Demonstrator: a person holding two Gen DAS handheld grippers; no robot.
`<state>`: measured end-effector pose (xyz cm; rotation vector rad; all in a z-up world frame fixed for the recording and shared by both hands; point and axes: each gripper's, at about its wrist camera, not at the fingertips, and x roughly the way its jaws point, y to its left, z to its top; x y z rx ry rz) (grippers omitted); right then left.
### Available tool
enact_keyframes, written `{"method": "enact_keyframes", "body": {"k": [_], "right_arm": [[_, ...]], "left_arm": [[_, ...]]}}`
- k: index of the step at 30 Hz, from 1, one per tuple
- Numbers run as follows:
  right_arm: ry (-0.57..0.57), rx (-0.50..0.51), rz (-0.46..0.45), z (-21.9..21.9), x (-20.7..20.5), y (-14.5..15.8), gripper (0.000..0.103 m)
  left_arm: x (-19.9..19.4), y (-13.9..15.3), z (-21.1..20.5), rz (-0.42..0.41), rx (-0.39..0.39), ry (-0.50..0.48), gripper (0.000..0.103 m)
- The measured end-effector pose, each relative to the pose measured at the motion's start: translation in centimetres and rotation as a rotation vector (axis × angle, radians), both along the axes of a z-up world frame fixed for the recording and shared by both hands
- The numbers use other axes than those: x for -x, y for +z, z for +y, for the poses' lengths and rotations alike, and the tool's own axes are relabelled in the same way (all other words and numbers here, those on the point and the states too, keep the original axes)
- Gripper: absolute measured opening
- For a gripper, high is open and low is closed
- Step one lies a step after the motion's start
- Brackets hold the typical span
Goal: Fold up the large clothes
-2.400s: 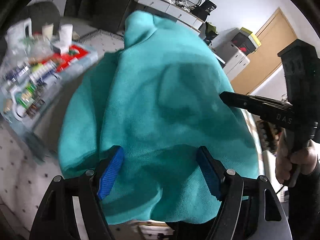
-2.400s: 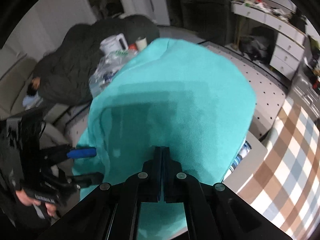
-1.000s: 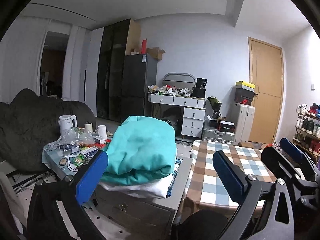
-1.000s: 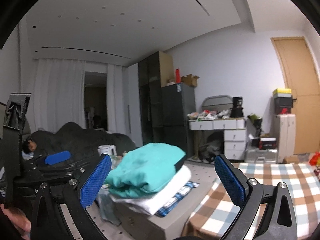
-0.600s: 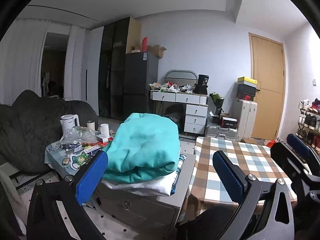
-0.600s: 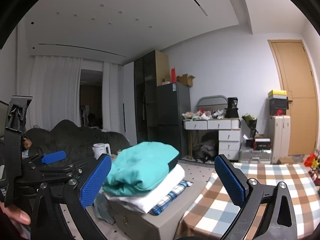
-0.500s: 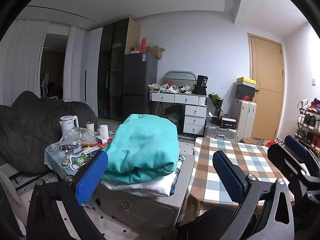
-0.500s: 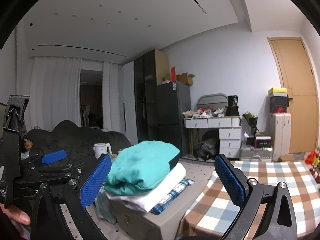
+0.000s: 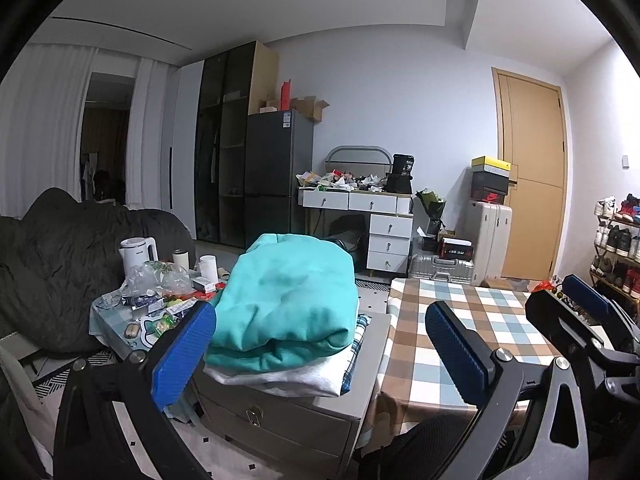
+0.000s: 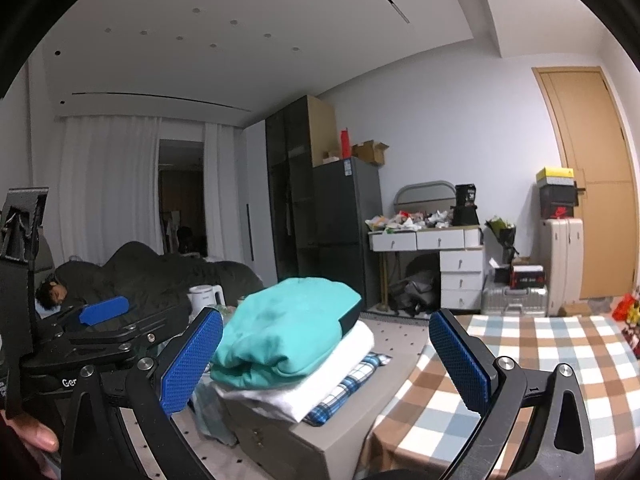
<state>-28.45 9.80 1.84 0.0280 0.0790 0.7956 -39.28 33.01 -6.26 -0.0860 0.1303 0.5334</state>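
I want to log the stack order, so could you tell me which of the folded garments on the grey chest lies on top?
The teal garment is on top, bulky and rounded; the white one lies beneath it, and the blue plaid one at the bottom.

Both wrist views look level across the room from well back, sharing the folded pile (image 9: 286, 312) (image 10: 292, 336).

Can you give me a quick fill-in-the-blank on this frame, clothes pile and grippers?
1. The teal garment lies folded on top of a ____ garment.
2. The pile sits on a grey ____ unit.
3. The left gripper and right gripper are both ____.
4. The table has a ____ cloth.

Missing: white; drawer; open; checked
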Motion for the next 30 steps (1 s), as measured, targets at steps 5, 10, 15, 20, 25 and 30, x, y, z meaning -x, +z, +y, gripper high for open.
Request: {"method": "enact_keyframes", "body": {"k": [5,10,15,20,25,30], "right_arm": [[0.004,-0.012,-0.007,-0.29,0.21,-0.05,0.103],[0.013,-0.008,-0.02,-0.2,0.47,-0.12,0.103],[0.018,-0.013,-0.002,-0.34,0.38,-0.28,0.103],[0.018,-0.019,0.006,-0.59,0.32,-0.32,0.103],[0.02,-0.02,0.005,-0.68,0.35,-0.41,0.103],[0.021,-0.019,0.009,-0.68,0.34,-0.38,0.103]], "left_arm": [[0.07,0.08,-0.23,0.002,0.0,-0.01,0.102],[0.06,0.37,-0.21,0.005,-0.006,-0.007,0.102],[0.17,0.47,-0.17,0.008,-0.011,-0.004,0.102],[-0.28,0.6,0.16,0.017,-0.01,-0.012,0.102],[-0.37,0.71,0.31,0.021,-0.009,-0.019,0.102],[-0.19,0.76,0.25,0.021,-0.012,-0.022,0.102]]}}
